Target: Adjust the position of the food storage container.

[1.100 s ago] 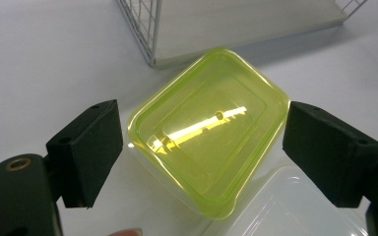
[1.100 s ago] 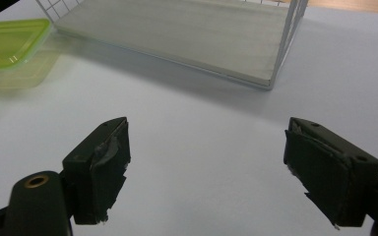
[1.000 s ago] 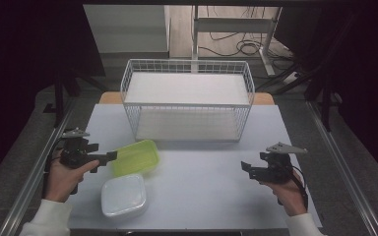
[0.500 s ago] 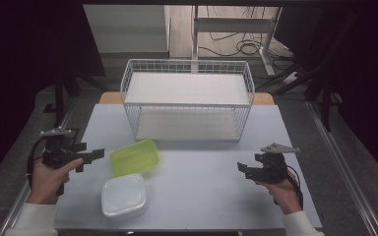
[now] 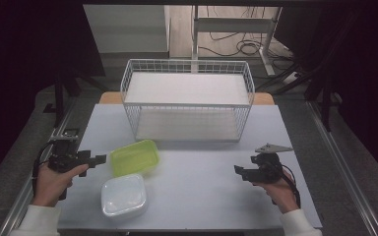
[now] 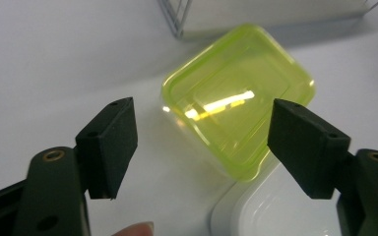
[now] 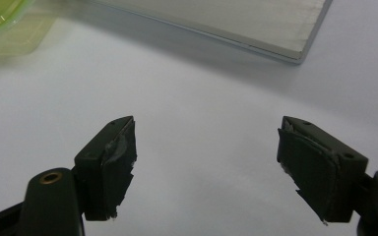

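The left claw (image 5: 97, 160) hovers released just left of the green lidded container (image 5: 134, 157), its jaws spread wide and gripping nothing. From the left gripper view the green lidded container (image 6: 238, 110) sits ahead and between the two black jaws, apart from both. The right claw (image 5: 240, 171) hangs over bare table (image 5: 202, 196) on the right side, well apart from everything; the right gripper view shows its jaws wide apart too, with nothing between them.

As far as progress goes, the work looks barely started. The white wire basket (image 5: 187, 101) at the back of the table stands with nothing in it, and both containers lie out front on the table. If the containers are meant for the basket, which is only a guess from the layout, then the grasp, the lift and the placing all remain for the green one, and the white lidded container (image 5: 124, 195) is untouched as well.

The green container rests flat, lid side up, near the basket's front left corner and just beside the white one; I cannot tell whether their edges touch. It is a rounded rectangle whose long axis runs roughly left to right across the table, tilted slightly so its right end lies a little farther back.
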The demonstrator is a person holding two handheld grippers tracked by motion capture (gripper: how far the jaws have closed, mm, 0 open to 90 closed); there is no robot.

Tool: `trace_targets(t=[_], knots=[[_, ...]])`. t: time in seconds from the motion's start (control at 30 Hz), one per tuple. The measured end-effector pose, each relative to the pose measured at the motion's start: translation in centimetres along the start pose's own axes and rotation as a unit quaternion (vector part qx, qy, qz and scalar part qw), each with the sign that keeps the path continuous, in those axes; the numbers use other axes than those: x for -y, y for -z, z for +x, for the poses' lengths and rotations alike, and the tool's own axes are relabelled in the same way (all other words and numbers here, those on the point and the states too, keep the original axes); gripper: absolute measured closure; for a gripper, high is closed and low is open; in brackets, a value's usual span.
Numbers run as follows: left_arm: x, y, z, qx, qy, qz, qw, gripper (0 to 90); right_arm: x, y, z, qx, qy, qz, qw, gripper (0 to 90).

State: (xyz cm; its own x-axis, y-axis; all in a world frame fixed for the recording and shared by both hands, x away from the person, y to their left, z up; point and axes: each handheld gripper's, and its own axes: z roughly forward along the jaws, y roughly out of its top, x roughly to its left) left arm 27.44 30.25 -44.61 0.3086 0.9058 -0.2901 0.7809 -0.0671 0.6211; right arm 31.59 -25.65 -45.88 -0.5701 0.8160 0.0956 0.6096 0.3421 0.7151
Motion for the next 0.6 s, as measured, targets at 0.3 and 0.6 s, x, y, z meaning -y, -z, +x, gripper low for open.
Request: trace_targets(t=[0.3, 0.6], knots=[[0.4, -1.3, 1.2, -0.01, 0.023, 0.023, 0.9994, 49.7, 0.2, -0.1, 0.0, 0.003, 0.001, 0.011, 0.9999, 22.7], [0.7, -2.0, 2.0, 0.01, 0.036, 0.029, 0.9989, 74.6, 0.3, 0.1, -0.1, 0.009, 0.001, 0.012, 0.9999, 22.7]])
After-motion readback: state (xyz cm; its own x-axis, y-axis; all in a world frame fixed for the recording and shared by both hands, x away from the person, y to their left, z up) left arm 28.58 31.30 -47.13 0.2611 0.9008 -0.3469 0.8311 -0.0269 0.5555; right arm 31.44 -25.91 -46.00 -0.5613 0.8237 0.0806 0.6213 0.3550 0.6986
